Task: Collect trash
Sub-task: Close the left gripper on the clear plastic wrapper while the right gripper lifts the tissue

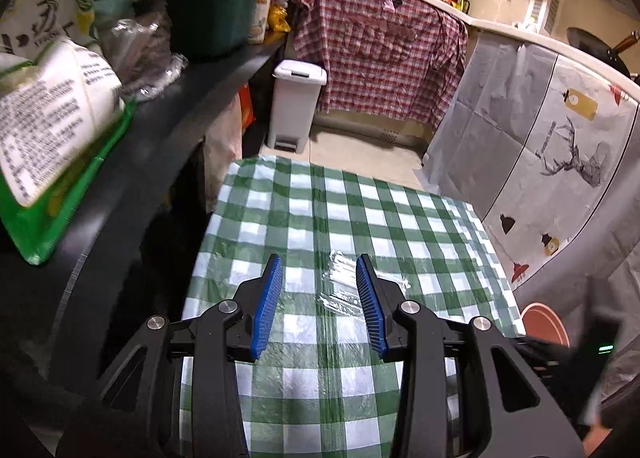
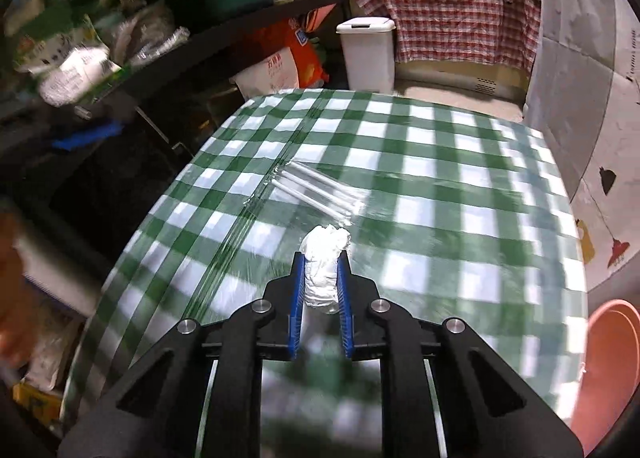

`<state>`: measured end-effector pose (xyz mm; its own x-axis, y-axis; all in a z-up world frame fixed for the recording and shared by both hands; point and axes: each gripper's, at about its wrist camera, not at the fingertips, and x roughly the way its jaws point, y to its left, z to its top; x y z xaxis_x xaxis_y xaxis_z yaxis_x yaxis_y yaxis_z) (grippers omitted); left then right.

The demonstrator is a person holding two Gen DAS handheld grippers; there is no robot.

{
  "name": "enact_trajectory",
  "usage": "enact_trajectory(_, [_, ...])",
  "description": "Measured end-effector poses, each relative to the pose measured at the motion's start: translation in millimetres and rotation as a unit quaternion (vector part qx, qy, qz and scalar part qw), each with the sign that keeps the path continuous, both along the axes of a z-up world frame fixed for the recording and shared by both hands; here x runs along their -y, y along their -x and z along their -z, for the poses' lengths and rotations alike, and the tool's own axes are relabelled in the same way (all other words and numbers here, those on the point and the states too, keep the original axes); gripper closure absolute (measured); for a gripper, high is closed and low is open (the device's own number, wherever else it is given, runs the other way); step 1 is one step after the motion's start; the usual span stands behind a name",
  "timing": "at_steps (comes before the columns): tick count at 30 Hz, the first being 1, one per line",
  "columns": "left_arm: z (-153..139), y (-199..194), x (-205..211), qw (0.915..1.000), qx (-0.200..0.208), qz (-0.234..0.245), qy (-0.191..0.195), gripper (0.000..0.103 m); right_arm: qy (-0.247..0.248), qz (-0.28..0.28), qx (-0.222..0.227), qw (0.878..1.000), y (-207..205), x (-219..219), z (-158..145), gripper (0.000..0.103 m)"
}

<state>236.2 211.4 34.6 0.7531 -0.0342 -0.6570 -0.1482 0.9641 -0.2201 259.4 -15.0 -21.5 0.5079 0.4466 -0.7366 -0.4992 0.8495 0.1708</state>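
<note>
In the right wrist view my right gripper (image 2: 321,258) is shut on a crumpled white tissue (image 2: 324,258), its blue pads pressing both sides, above the green-checked table (image 2: 440,162). A clear plastic wrapper (image 2: 316,190) lies flat on the cloth just beyond the tissue. In the left wrist view my left gripper (image 1: 318,264) is open over the same table (image 1: 280,210), nothing between its fingers. The clear wrapper (image 1: 344,282) lies under and partly behind its right pad (image 1: 370,298). A white pedal bin (image 1: 297,102) (image 2: 367,56) stands on the floor past the table's far edge.
A dark shelf (image 1: 192,74) on the left carries a green tub (image 1: 212,6), bags and packets. A red checked shirt (image 1: 380,46) hangs over the counter behind the bin. A pinkish basin (image 2: 608,370) sits low at the right beside the table. Printed sheets (image 1: 560,162) cover the right cabinets.
</note>
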Motion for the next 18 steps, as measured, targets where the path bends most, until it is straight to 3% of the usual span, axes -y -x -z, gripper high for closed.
enact_trajectory(7, [31.2,-15.1,10.5,0.9993,-0.031,0.020,0.009,0.065,0.013,0.021,0.001,1.000,28.2,65.1,-27.9,0.087])
enact_trajectory(11, [56.3,-30.5,26.2,0.9978,-0.048,0.038,-0.022,0.060,-0.004,0.043,-0.001,0.999,41.5,96.9,-31.5,0.086])
enact_trajectory(13, [63.8,-38.5,28.7,0.9977,-0.054,0.039,-0.015,0.053,-0.019,0.058,-0.001,0.998,46.5,110.4,-31.5,0.086])
enact_trajectory(18, [78.2,-58.4,36.4,0.9963,-0.079,0.017,0.029,0.052,-0.016,0.057,0.027,0.998,52.1,117.2,-36.2,0.086])
